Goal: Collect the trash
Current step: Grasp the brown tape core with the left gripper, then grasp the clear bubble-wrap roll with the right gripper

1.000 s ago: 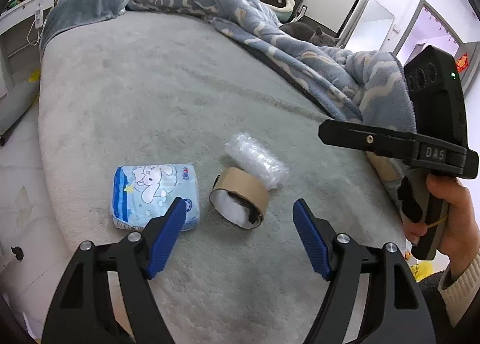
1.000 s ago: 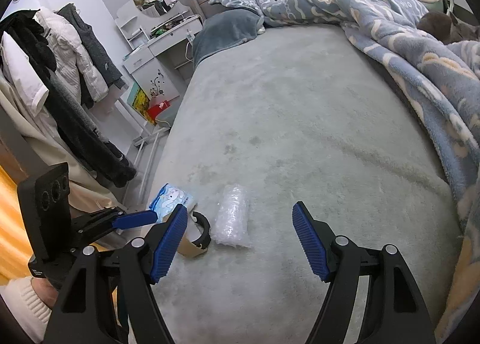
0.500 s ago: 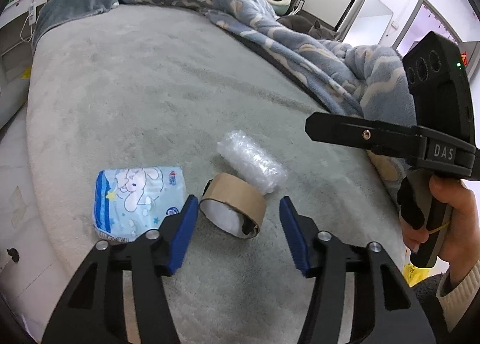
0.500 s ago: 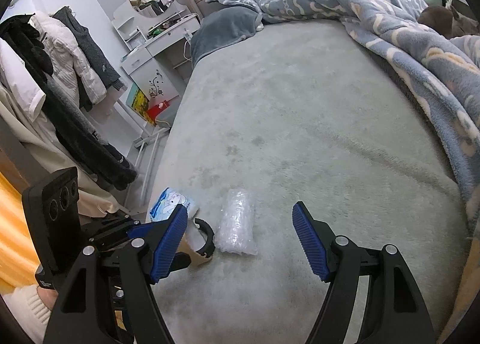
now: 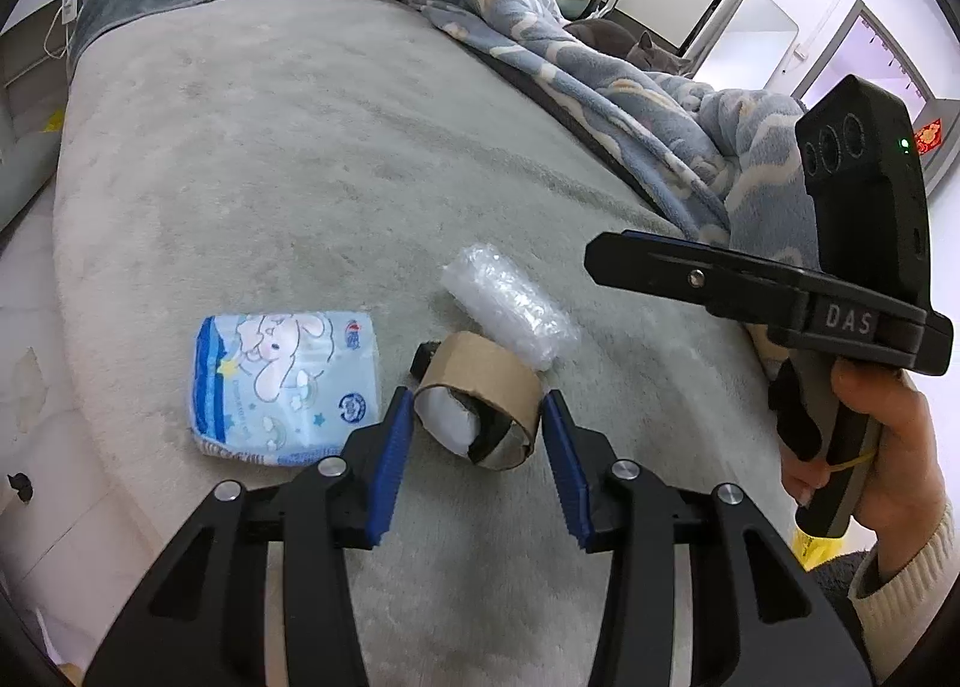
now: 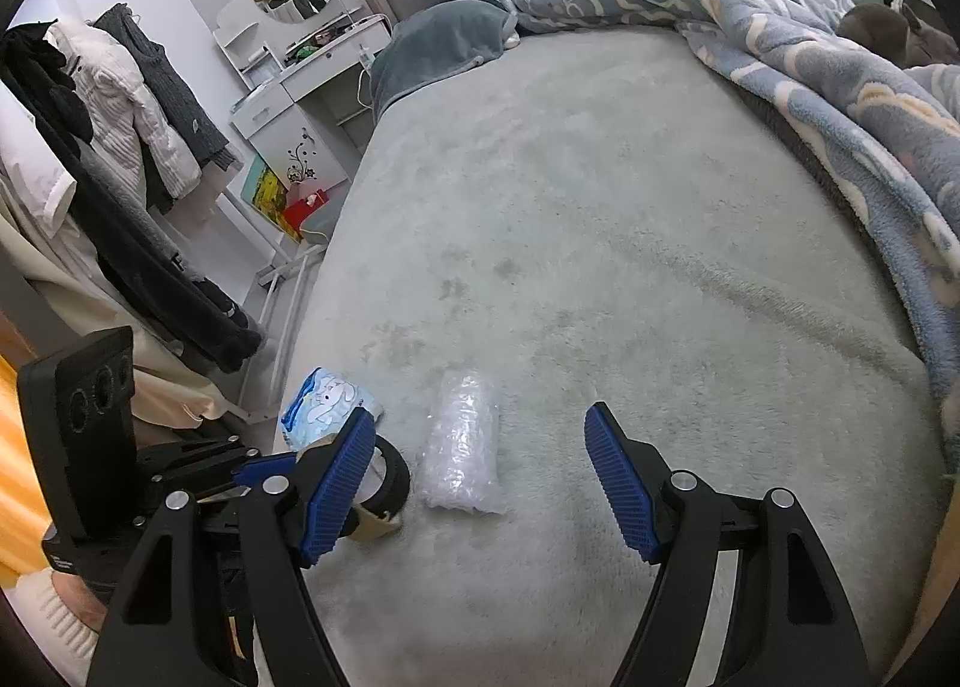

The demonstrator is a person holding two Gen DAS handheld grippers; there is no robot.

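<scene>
A: Roll (image 5: 480, 381) of tape, cardboard brown, sits right between the pads of the left tongs (image 5: 477, 417) on the bed (image 5: 300, 147)!
B: Those jaws have just been closing, and both pads now press its sides.
A: Wrap (image 5: 510, 309) lies just beyond the tips, tissue pack (image 5: 288, 381) just left.
B: Right tongs (image 6: 477, 411) gape wide, gripping nothing.

"DAS" on the right gripper (image 5: 849, 321) body (tissue-pack print seemingly unreadable).
</scene>
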